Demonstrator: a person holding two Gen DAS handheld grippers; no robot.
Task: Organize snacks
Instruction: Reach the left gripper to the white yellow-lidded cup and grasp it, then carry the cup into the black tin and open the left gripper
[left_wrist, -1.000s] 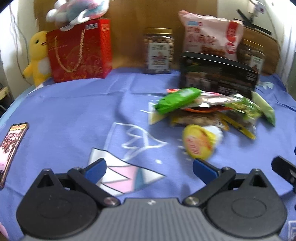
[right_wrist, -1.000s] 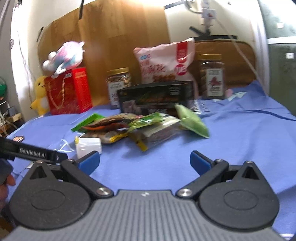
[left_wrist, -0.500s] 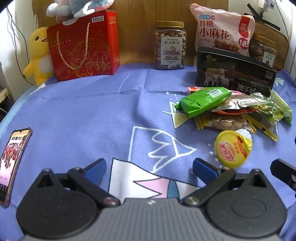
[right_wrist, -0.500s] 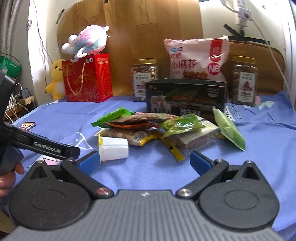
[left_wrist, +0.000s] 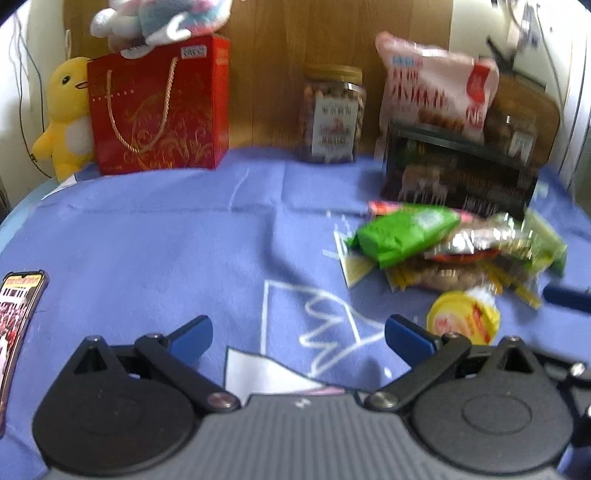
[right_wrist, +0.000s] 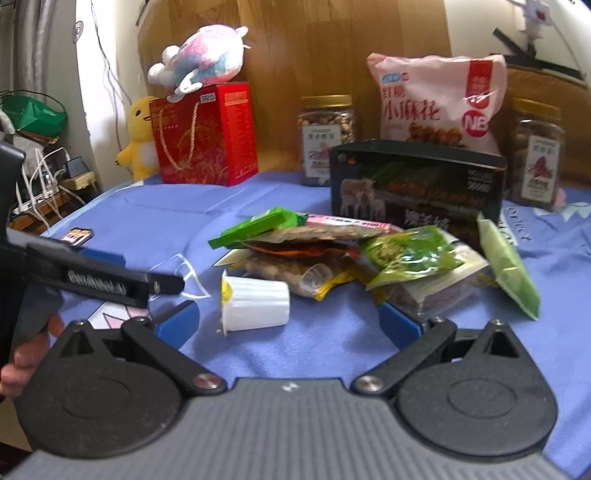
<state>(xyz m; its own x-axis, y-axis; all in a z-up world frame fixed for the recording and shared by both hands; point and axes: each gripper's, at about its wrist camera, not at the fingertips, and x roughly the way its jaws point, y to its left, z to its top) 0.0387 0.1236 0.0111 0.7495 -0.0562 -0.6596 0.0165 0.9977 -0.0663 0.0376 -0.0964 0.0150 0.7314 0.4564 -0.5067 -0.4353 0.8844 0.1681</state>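
Left wrist view: the left tongs (left_wrist: 297, 334) hang spread and empty over the blue-clothed worktop (left_wrist: 155, 236). The jelly cup (left_wrist: 463, 320), on its side, now lies nearer their right finger than half a second ago, just below the snack pile (left_wrist: 443, 245), and the picture has blurred, so these tongs are probably moving.

Right wrist view: the right tongs (right_wrist: 290, 319) are spread and empty too, and have closed in; the jelly cup (right_wrist: 255, 304) now sits between the fingertips. The cup looks like the first snack to be picked.
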